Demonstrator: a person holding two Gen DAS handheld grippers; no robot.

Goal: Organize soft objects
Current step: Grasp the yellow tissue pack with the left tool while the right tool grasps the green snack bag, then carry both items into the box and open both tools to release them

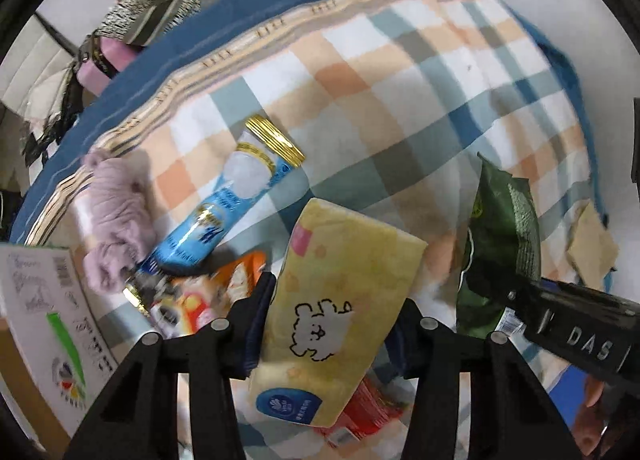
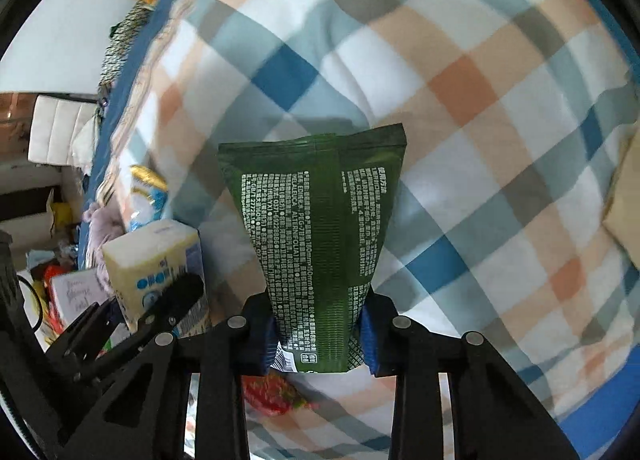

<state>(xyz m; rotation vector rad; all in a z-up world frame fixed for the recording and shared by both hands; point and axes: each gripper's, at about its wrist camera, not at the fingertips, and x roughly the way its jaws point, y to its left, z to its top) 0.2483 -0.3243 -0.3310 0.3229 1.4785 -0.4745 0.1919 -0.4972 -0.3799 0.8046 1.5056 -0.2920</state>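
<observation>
Our left gripper (image 1: 328, 324) has its fingers clamped on the yellow tissue pack (image 1: 340, 300), held above the checked blanket (image 1: 400, 100). Our right gripper (image 2: 318, 328) pinches the green pouch (image 2: 316, 228) over the same blanket. Farther along the blanket lie a blue tube (image 1: 236, 196) and a lilac cloth (image 1: 116, 216) beside it.

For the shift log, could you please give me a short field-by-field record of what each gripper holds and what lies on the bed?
left gripper: shut on yellow tissue pack
right gripper: shut on green pouch
surface: plaid blanket
lying on blanket: blue tube, lilac knit item
also near: red-orange packets, partly hidden
</observation>
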